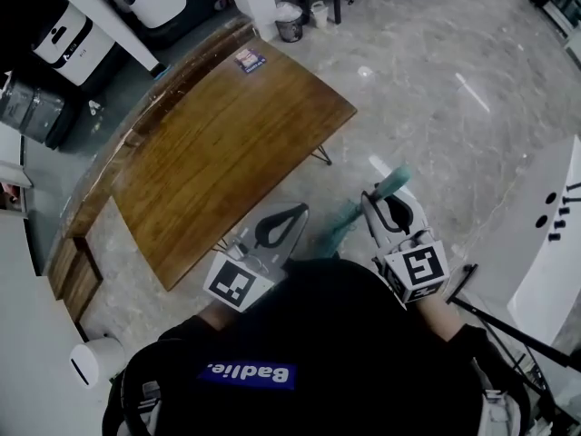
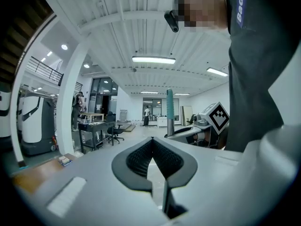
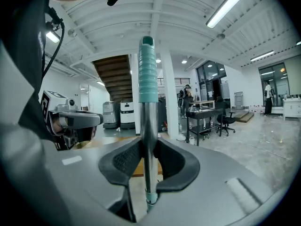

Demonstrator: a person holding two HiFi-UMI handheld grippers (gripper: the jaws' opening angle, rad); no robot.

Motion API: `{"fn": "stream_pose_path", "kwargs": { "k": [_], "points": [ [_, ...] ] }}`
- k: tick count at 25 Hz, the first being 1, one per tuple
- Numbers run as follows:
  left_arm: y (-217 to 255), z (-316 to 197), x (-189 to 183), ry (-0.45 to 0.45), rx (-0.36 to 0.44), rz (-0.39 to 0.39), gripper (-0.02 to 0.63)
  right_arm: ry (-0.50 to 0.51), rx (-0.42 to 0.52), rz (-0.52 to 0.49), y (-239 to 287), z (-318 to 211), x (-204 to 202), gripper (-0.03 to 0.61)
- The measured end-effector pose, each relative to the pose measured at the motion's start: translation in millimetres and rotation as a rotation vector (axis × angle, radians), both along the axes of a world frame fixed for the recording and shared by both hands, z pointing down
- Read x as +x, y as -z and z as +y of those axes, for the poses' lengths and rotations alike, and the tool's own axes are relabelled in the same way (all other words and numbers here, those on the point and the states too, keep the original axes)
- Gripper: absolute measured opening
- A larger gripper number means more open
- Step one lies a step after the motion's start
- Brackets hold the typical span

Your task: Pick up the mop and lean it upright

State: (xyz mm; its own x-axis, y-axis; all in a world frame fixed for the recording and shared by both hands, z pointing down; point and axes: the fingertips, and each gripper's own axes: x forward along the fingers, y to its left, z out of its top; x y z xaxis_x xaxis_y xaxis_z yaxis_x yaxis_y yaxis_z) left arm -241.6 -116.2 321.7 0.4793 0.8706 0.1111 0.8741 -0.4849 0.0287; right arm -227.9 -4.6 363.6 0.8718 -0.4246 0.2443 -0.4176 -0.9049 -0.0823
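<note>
The mop handle point(image 3: 149, 126) stands upright, a metal pole with a ribbed teal grip point(image 3: 147, 74) at its top. My right gripper point(image 3: 149, 147) is shut on the pole just below that grip. From the head view the teal grip point(image 1: 397, 182) shows blurred past the right gripper point(image 1: 379, 200); the mop's lower end is hidden. My left gripper point(image 2: 152, 142) is shut with nothing between its pads, and it sits to the left of the mop point(image 1: 295, 214). The left gripper view shows the handle point(image 2: 170, 105) beside the right gripper's marker cube point(image 2: 217, 117).
A long wooden table point(image 1: 227, 143) stands ahead on the left over a grey marble floor. A small bin point(image 1: 290, 23) is beyond it. A white counter point(image 1: 556, 243) and a black stand leg point(image 1: 508, 327) lie at the right. A desk and office chair point(image 3: 225, 121) stand further off.
</note>
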Motion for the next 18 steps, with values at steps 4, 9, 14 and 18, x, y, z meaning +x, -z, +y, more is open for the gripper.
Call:
{"fn": "stream_pose_path", "kwargs": {
  "k": [4,9,14,18],
  "points": [
    [-1,28,16,-0.053,0.013,-0.009,0.018,-0.074,-0.014,0.001,-1,44,15,0.106],
    [-6,62,51,-0.120,0.005,-0.006,0.018,-0.190,-0.028,0.011,5,92,47,0.106],
    [-13,93,103,-0.186,-0.020,-0.007,0.018,-0.269,-0.052,-0.012,8,130,96,0.106],
    [-9,113,156,-0.216,-0.078,-0.004,0.018,-0.318,-0.115,-0.051,-5,166,131,0.106]
  ]
}}
